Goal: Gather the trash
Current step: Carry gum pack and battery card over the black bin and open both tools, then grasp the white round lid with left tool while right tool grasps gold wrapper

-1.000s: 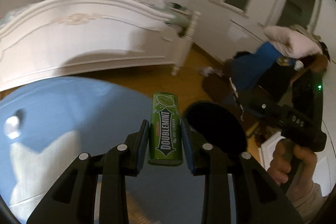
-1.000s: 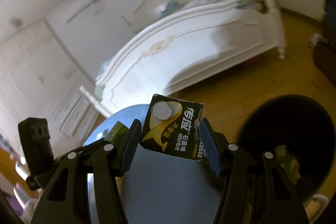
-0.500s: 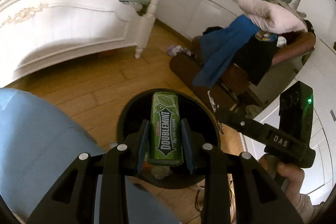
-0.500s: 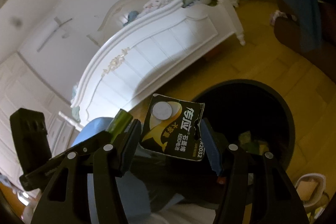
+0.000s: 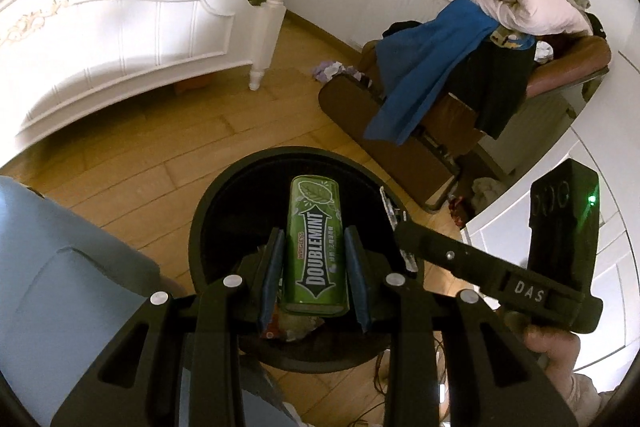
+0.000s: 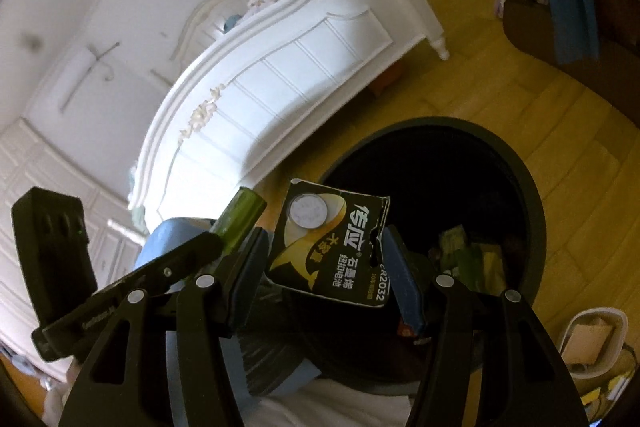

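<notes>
Above the black bin [image 5: 208,227], left gripper [image 5: 314,269] clamps a gum pack [image 5: 314,247]; right gripper [image 6: 326,259] pinches a battery card [image 6: 328,243].

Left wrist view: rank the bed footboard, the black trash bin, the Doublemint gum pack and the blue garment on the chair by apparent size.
1. bed footboard
2. black trash bin
3. blue garment
4. Doublemint gum pack

The pack sits nearest the camera, so it looks bigger than it is. Bin versus garment is close.
</notes>
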`<state>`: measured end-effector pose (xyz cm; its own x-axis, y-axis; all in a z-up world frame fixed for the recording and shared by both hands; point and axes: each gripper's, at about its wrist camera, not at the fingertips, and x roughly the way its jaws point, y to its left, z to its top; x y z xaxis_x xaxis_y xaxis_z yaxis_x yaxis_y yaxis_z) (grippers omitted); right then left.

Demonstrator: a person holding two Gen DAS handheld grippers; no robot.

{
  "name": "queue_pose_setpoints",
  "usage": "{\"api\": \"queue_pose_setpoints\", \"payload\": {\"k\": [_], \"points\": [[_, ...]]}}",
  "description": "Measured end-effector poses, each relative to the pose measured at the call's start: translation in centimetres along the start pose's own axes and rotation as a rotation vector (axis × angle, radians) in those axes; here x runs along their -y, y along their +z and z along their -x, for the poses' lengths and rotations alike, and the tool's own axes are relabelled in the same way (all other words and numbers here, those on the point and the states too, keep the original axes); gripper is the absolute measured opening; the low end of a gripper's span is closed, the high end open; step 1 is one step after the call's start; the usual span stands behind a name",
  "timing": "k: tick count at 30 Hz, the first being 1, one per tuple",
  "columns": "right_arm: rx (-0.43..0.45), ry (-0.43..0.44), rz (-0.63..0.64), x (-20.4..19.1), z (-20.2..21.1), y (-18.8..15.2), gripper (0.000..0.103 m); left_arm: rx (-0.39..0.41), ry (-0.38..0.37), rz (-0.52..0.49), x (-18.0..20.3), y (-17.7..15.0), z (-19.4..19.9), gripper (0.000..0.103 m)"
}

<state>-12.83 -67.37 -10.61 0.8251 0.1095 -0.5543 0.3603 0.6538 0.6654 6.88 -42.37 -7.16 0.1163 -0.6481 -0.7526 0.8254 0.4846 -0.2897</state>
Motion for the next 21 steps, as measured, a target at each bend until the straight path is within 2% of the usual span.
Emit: {"api": "queue_pose_setpoints", "payload": {"k": [5,6,7,9,16,19,21], "points": [[-0.01,-0.003,-0.02,0.1,-0.4,0.3,0.066,0.005,0.013,-0.014,0.4,0.4,-0.2,0.034],[-0.009,-0.003,-0.018,0.0,-0.3,0.3,0.068,0.011,0.014,-0.018,0.6,0.4,-0.1,0.039],[-0.004,-0.005,-0.017,-0.1,-0.2,0.3,0.071,0.023,0.019,-0.024,0.7,0.5,0.3,0.051],[0.003,-0.008,-0.014,-0.3,0.1,0.3,0.073,0.05,0.031,-0.032,0.7,0.4,1.0,0.06],[-0.004,-0.002,0.031,-2.9,0.6,-0.5,0.073,0.094,0.039,-0.019,-0.4,-0.4,4.5,0.061],[-0.015,0.005,0.085,-5.4,0.6,-0.9,0.073,0.126,0.069,0.015,-1.9,-1.1,6.8,0.07],[-0.03,0.015,0.125,-7.5,0.2,-1.3,0.073,0.157,0.097,0.05,-3.6,-2.0,8.8,0.07]]}}
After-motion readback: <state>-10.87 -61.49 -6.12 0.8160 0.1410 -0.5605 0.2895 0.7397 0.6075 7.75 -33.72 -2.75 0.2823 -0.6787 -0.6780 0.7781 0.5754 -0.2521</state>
